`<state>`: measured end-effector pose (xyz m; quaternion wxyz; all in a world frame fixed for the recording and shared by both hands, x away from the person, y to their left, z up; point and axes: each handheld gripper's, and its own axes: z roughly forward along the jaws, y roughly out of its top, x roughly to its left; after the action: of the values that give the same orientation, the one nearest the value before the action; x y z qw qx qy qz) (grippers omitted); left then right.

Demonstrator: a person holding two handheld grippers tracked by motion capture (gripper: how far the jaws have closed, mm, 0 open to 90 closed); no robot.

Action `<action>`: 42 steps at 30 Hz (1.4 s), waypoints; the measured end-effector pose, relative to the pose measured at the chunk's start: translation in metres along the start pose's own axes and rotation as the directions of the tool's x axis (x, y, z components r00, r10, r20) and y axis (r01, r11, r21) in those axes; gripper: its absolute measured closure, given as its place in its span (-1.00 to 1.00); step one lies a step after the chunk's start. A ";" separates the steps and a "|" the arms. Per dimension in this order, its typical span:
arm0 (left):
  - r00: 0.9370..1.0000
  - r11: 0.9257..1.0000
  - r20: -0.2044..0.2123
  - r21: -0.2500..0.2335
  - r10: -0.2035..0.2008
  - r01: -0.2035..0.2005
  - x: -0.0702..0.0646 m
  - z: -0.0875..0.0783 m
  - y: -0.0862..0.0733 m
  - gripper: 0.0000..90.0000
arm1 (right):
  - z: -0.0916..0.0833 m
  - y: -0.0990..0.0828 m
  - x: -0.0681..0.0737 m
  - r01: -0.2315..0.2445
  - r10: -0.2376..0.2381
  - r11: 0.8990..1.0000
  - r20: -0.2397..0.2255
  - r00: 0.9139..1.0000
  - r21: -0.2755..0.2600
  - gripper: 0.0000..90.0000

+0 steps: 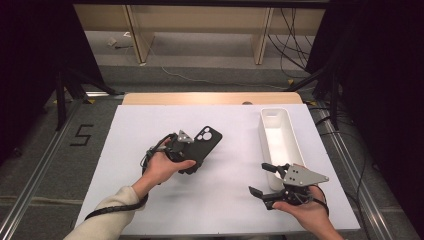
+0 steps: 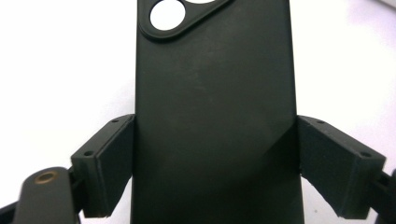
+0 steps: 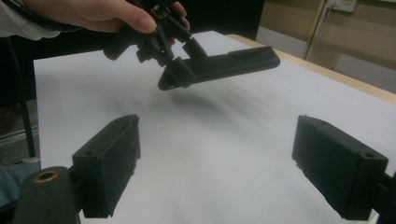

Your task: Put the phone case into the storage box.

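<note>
From the high view, my left gripper (image 1: 191, 150) is clamped on a black phone case (image 1: 206, 140) over the middle of the white table (image 1: 230, 200). The case's long axis runs diagonally, its camera-cutout end pointing away from me and to the right, toward the far end of the white tray (image 1: 280, 130), though well apart from it. My right gripper (image 1: 262, 179) sits near the table's front right, just beside the tray's near end, jaws spread with nothing in them, pointing left.

On to the left gripper view: the case (image 2: 215, 112) runs straight up the frame along the jaws, cutouts at the top, and both pads press on its long edges at the lower end. Firm grip.

Right gripper view now: my own two jaws stand wide apart over bare white table (image 3: 224, 154). Beyond them my left hand (image 3: 100, 14) holds its gripper, and the case (image 3: 224, 65) hangs clear of the surface, nearly level, its free end tipped slightly upward to the right.
</note>
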<state>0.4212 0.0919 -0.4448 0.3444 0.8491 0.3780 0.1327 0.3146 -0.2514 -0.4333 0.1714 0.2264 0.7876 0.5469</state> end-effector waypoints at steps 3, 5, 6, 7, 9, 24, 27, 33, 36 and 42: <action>1.000 1.000 -0.002 -0.018 -0.007 0.007 0.000 -0.002 -0.002 -0.66 | 0.000 0.000 0.000 -0.001 0.001 1.000 -0.001 1.000 0.001 -0.63; 1.000 1.000 -0.003 -0.023 -0.004 0.004 0.000 -0.004 -0.003 -0.66 | 0.001 0.000 0.000 -0.002 0.002 1.000 0.001 1.000 0.001 -0.63; 1.000 1.000 -0.005 -0.029 -0.007 0.007 -0.001 -0.005 -0.004 -0.66 | 0.001 0.000 0.000 -0.002 0.002 1.000 0.001 1.000 0.001 -0.63; 1.000 0.999 -0.005 -0.034 -0.005 0.005 -0.001 -0.006 -0.004 -0.65 | 0.001 0.000 0.000 -0.002 0.002 1.000 0.000 1.000 0.000 -0.63; 1.000 0.999 -0.004 -0.040 -0.004 0.004 -0.003 -0.008 -0.005 -0.65 | 0.001 0.000 0.000 -0.002 0.002 1.000 0.001 1.000 0.001 -0.63; 1.000 0.997 -0.010 -0.079 -0.007 0.006 -0.006 -0.016 -0.009 -0.65 | 0.000 0.000 -0.001 -0.006 0.006 1.000 0.005 1.000 -0.002 -0.63; 1.000 0.997 -0.012 -0.083 -0.005 0.004 -0.007 -0.018 -0.010 -0.65 | 0.000 0.000 0.000 -0.006 0.006 1.000 0.004 1.000 0.001 -0.63; 1.000 0.996 -0.014 -0.093 -0.005 0.003 -0.007 -0.022 -0.012 -0.65 | 0.001 0.000 -0.001 -0.007 0.007 1.000 0.006 1.000 -0.002 -0.63; 1.000 0.995 -0.013 -0.098 -0.008 0.007 -0.007 -0.023 -0.012 -0.65 | 0.001 0.000 -0.001 -0.007 0.007 1.000 0.006 1.000 -0.002 -0.63; 1.000 0.995 -0.011 -0.105 -0.006 0.005 -0.008 -0.026 -0.014 -0.65 | 0.001 0.000 0.000 -0.011 0.011 1.000 0.007 1.000 -0.004 -0.63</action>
<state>0.3955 0.1047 -0.4352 0.3865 0.8281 0.3747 0.1562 0.3153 -0.2509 -0.4333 0.1718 0.2322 0.7848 0.5483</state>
